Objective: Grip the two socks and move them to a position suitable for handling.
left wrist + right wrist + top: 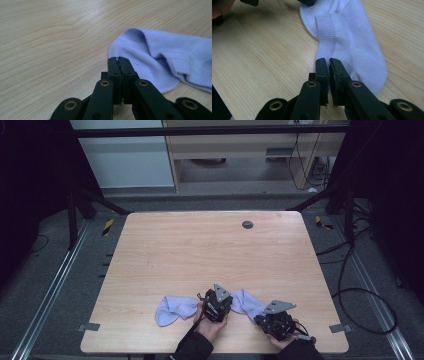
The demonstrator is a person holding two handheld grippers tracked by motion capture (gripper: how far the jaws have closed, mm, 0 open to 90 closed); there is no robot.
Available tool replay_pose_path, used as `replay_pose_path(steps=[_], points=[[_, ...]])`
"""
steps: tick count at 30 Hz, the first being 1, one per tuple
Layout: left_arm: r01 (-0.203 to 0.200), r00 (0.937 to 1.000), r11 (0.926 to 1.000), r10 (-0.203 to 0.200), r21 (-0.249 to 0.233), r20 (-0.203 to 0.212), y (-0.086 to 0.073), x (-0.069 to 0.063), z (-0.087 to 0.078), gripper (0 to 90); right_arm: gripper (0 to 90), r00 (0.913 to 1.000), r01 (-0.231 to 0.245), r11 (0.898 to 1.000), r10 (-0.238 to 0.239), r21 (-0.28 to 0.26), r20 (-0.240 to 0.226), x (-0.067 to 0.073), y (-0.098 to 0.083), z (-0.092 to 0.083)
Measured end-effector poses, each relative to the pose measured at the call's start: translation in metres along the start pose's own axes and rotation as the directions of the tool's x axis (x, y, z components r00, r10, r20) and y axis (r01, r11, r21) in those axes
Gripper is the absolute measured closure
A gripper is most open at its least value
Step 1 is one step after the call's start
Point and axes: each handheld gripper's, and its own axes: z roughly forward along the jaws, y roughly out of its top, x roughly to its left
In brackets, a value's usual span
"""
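Note:
A pale lilac sock point(246, 301) lies near the table's front edge, between my two grippers. My left gripper point(220, 300) sits at its left end. In the left gripper view the black jaws point(118, 59) stand together, pinching the sock's point(160, 55) folded edge. My right gripper point(261, 316) is at the sock's right end. In the right gripper view its jaws point(329, 60) are pressed onto the sock's point(352, 42) near edge, just below the ribbed cuff band point(325, 27). Another lilac sock piece point(174, 309) lies left of the left gripper; the gripper hides whether the two join.
The light wooden table point(210, 250) has a grey round plug point(247, 224) near its far edge. Grey tape tabs mark the front corners point(89, 326) point(338, 328). Both hands work close to the front edge. Cables lie on the floor at the right point(360, 292).

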Motion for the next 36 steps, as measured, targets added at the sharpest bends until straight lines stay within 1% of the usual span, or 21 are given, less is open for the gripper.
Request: replay_pose_path(steps=[2, 4, 7, 10, 13, 14, 17, 19, 21, 23, 26, 27, 28, 29, 30, 32, 34, 35, 36], points=[[0.002, 1.0000, 1.0000, -0.002, 0.000, 0.004, 0.000, 0.000, 0.000, 88.2, 86.3, 1.0000, -0.007, 1.000, 0.007, -0.021, -0.007, 0.000, 0.001, -0.003], [0.006, 1.0000, 1.0000, -0.006, -0.003, 0.007, 0.000, 0.001, 0.000, 88.3, 86.3, 0.9998, -0.018, 0.998, 0.017, -0.054, -0.010, 0.000, 0.003, -0.006], [0.002, 1.0000, 1.0000, -0.002, -0.002, 0.008, 0.000, 0.001, 0.000, 88.3, 86.5, 0.9994, -0.034, 0.995, 0.035, -0.098, 0.003, -0.004, 0.006, -0.012], [-0.003, 1.0000, 1.0000, 0.003, 0.002, 0.007, 0.000, 0.001, 0.000, 88.5, 86.5, 0.9970, -0.069, 0.986, 0.074, -0.149, 0.024, -0.009, 0.010, -0.016], [0.002, 0.9999, 1.0000, -0.002, -0.001, 0.013, 0.000, 0.001, 0.000, 88.7, 86.6, 0.9911, -0.112, 0.975, 0.123, -0.191, 0.050, -0.016, 0.014, -0.019], [0.005, 0.9999, 1.0000, -0.005, -0.001, 0.016, 0.000, 0.002, 0.000, 88.7, 86.6, 0.9889, -0.117, 0.973, 0.132, -0.201, 0.068, -0.018, 0.015, -0.019], [0.008, 0.9998, 1.0000, -0.008, -0.002, 0.016, 0.000, 0.001, 0.000, 88.7, 86.6, 0.9801, -0.143, 0.967, 0.168, -0.209, 0.106, -0.025, 0.018, -0.017], [0.007, 0.9999, 1.0000, -0.007, -0.003, 0.015, 0.000, 0.001, 0.000, 88.7, 86.6, 0.9741, -0.150, 0.967, 0.180, -0.206, 0.136, -0.031, 0.018, -0.016], [0.010, 0.9998, 1.0000, -0.009, -0.002, 0.018, 0.001, 0.002, 0.000, 88.8, 86.6, 0.9672, -0.171, 0.964, 0.204, -0.203, 0.152, -0.036, 0.018, -0.016], [0.011, 0.9997, 0.9999, -0.011, 0.000, 0.022, 0.001, 0.003, 0.000, 88.8, 86.6, 0.9639, -0.177, 0.963, 0.211, -0.203, 0.162, -0.040, 0.017, -0.017], [0.020, 0.9995, 0.9998, -0.020, -0.003, 0.025, 0.001, 0.003, 0.001, 88.8, 86.6, 0.9560, -0.198, 0.960, 0.234, -0.197, 0.177, -0.044, 0.016, -0.019], [0.024, 0.9994, 0.9997, -0.024, -0.004, 0.025, 0.001, 0.003, 0.002, 88.8, 86.6, 0.9537, -0.198, 0.961, 0.235, -0.193, 0.188, -0.046, 0.015, -0.019], [0.018, 0.9996, 0.9998, -0.018, -0.002, 0.023, 0.002, 0.003, 0.002, 88.8, 86.6, 0.9499, -0.208, 0.960, 0.243, -0.186, 0.196, -0.047, 0.015, -0.019], [0.018, 0.9996, 0.9998, -0.018, -0.002, 0.023, 0.002, 0.003, 0.002, 88.8, 86.6, 0.9499, -0.208, 0.960, 0.243, -0.186, 0.196, -0.047, 0.015, -0.019], [0.017, 0.9996, 0.9999, -0.017, -0.003, 0.021, 0.003, 0.003, 0.002, 88.8, 86.5, 0.9432, -0.213, 0.961, 0.250, -0.176, 0.219, -0.050, 0.014, -0.019], [0.018, 0.9997, 0.9998, -0.018, -0.004, 0.018, 0.003, 0.003, 0.003, 88.7, 86.2, 0.9369, -0.214, 0.962, 0.251, -0.167, 0.244, -0.053, 0.013, -0.019], [0.014, 0.9997, 0.9999, -0.014, -0.009, 0.020, 0.003, 0.002, 0.004, 88.5, 85.3, 0.9282, -0.226, 0.962, 0.261, -0.154, 0.265, -0.056, 0.011, -0.018], [0.014, 0.9997, 0.9998, -0.014, -0.012, 0.022, 0.003, 0.002, 0.004, 88.3, 83.1, 0.9247, -0.228, 0.962, 0.262, -0.149, 0.276, -0.057, 0.010, -0.018], [0.014, 0.9996, 0.9998, -0.014, -0.016, 0.024, 0.003, 0.002, 0.004, 87.5, 79.0, 0.9208, -0.231, 0.962, 0.265, -0.149, 0.286, -0.059, 0.009, -0.018]])
